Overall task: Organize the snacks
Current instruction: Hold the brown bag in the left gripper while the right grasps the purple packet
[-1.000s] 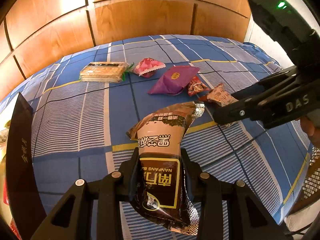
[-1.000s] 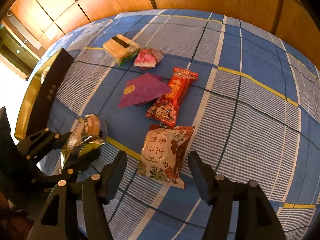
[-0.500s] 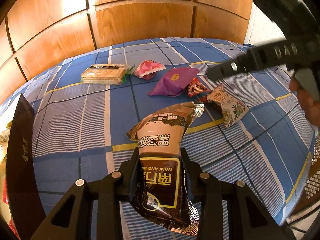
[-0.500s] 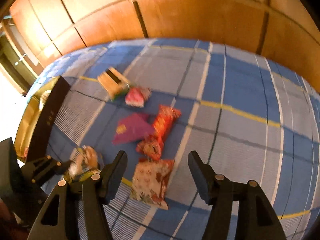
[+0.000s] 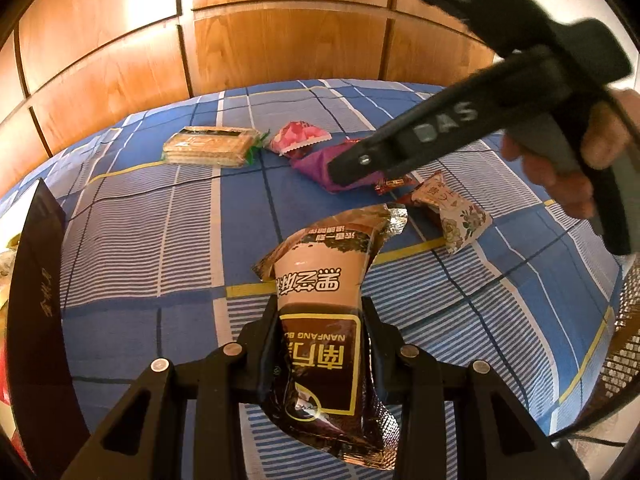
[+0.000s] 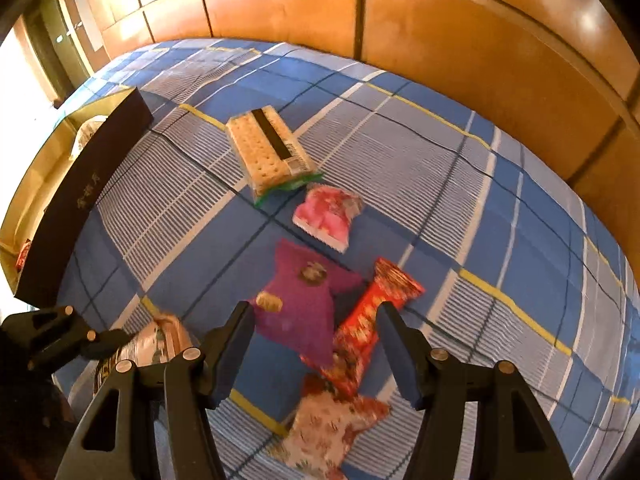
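The left gripper (image 5: 320, 316) has its fingers clenched on a brown glossy foil snack packet with a tan label (image 5: 326, 308), which it holds above a bed covered in a blue, white and yellow checked sheet (image 5: 160, 248). The packet stands between the pads, its crimped top end pointing away from the camera.

Taking the purple triangular foil pouch (image 6: 304, 304) as landmark: the right gripper (image 6: 316, 336) hangs above it with fingers released and nothing between them, the pouch and part of a red wrapped candy bar (image 6: 372, 316) showing in the gap below. The red bar lies touching the pouch's right edge in the right wrist view. A cream floral-printed pouch with red trim (image 6: 328, 428) lies just beyond the red bar's near end, closer to that camera. A pink and white crimped packet (image 6: 330, 216) lies just beside the purple pouch's far side, and a clear-wrapped stack of pale crackers with a green end (image 6: 268, 152) sits next past that. Well to the left of the pouch stands a long dark box wall with gold lettering (image 6: 84, 196). Wooden panelling (image 5: 280, 40) rises behind the bed. A person's hand (image 5: 584, 168) grips the right gripper's handle.
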Demonstrator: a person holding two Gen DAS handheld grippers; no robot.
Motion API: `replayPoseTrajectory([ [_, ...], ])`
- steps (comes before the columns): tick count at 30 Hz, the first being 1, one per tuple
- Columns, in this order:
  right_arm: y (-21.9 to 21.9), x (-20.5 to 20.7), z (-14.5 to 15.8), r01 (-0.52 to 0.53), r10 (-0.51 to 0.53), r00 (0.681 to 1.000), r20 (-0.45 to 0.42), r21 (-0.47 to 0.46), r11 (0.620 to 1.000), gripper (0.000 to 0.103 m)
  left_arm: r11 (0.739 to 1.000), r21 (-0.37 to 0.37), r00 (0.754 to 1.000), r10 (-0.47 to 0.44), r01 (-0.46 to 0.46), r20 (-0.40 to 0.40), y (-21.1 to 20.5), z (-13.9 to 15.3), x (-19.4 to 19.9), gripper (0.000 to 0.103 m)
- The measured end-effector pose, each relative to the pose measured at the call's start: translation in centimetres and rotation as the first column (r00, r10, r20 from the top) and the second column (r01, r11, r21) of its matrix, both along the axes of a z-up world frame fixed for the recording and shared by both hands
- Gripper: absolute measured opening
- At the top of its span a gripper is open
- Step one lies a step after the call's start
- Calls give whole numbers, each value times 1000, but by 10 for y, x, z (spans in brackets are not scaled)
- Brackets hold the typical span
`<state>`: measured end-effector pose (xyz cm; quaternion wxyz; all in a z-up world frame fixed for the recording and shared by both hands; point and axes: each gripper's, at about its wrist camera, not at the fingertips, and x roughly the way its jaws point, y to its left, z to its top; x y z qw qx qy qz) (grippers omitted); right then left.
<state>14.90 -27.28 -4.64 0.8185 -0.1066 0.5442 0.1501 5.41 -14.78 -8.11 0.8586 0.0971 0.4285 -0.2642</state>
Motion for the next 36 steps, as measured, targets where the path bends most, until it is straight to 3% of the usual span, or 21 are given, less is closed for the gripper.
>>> replayPoseTrajectory([
  [1,3,3,-4,-8,8,1000,-10,-27,1000,60,1000,-3,1000,-2,2,1,0,0,0,38],
  [4,10,6,-5,-14,15,1000,5,-87,996,27,1000,-10,1000,-3,3,1,1,0,1,38],
  [7,2,5,1,25,-25,1000,9,-39,999,14,1000,-18,1000,-3,3,1,2,0,1,38],
  [9,-15,2,5,93,-93,996,-8,50,994,9,1000,-23,1000,-5,5,1,4,-1,1,38],
  [12,-48,-8,12,187,-183,982,-39,194,963,8,1000,-30,1000,-5,5,0,5,-1,1,38],
  [15,-83,-19,12,310,-286,951,-118,379,872,8,1000,-29,1000,-3,3,2,4,-1,0,38],
  [17,-99,-20,8,372,-327,928,-177,443,815,9,1000,-29,1000,-1,1,2,3,-1,1,38],
  [19,-114,-25,7,426,-397,904,-157,380,821,12,1000,-27,1000,0,0,3,3,-1,0,38],
  [22,-122,-28,5,458,-430,888,-161,381,803,18,1000,-24,1000,1,-1,5,3,-1,-1,38],
  [30,-91,-16,16,356,-327,934,-143,450,819,30,999,-38,1000,12,-13,-23,6,2,-1,37],
  [36,-87,-2,15,395,-366,917,-161,509,765,34,996,-85,998,10,-15,-55,17,3,-2,35],
])
